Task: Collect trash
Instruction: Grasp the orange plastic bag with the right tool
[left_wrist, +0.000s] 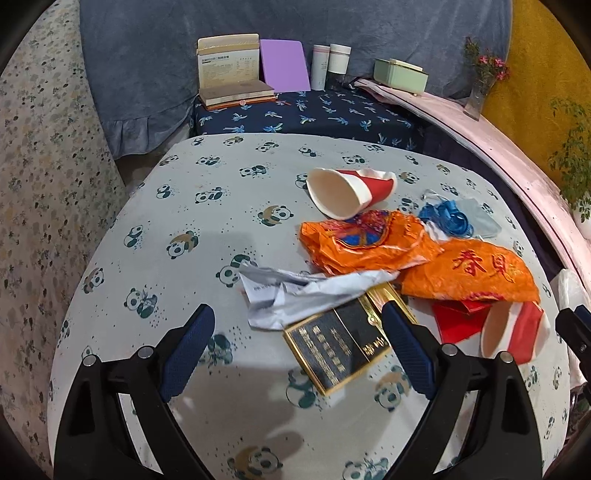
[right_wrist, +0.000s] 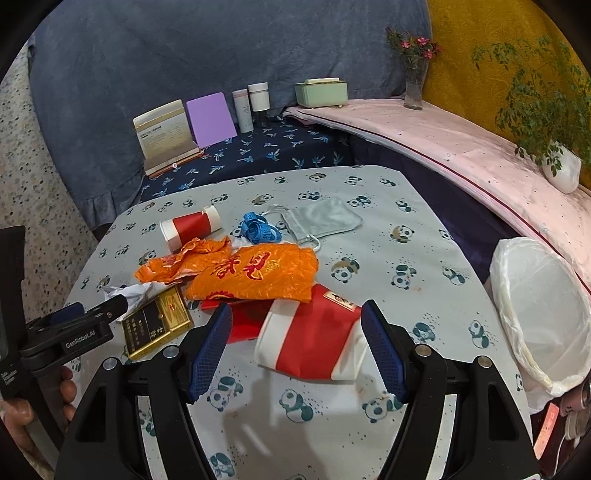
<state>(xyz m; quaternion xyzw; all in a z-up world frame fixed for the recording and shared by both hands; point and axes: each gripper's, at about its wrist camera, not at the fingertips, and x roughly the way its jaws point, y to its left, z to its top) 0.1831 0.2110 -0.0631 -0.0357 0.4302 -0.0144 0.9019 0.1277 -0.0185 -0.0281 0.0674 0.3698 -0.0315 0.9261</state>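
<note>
Trash lies on the panda-print table (left_wrist: 207, 206). My left gripper (left_wrist: 297, 319) is open, its fingers on either side of a black and gold cigarette box (left_wrist: 332, 350) and crumpled white paper (left_wrist: 295, 291). My right gripper (right_wrist: 297, 321) is open around a flattened red and white paper cup (right_wrist: 314, 339). Two orange plastic wrappers (right_wrist: 251, 277) lie in the middle of the pile, a red envelope (right_wrist: 243, 317) under them. A second red cup (right_wrist: 190, 227) lies on its side farther back, beside a blue ribbon (right_wrist: 258, 230) and a grey pouch (right_wrist: 321, 219).
A bin lined with a white bag (right_wrist: 543, 314) stands off the table's right edge. Behind are a navy-covered bench (right_wrist: 258, 155) with books, bottles and a purple folder, a pink ledge (right_wrist: 443, 144) with a green box, a vase and a potted plant.
</note>
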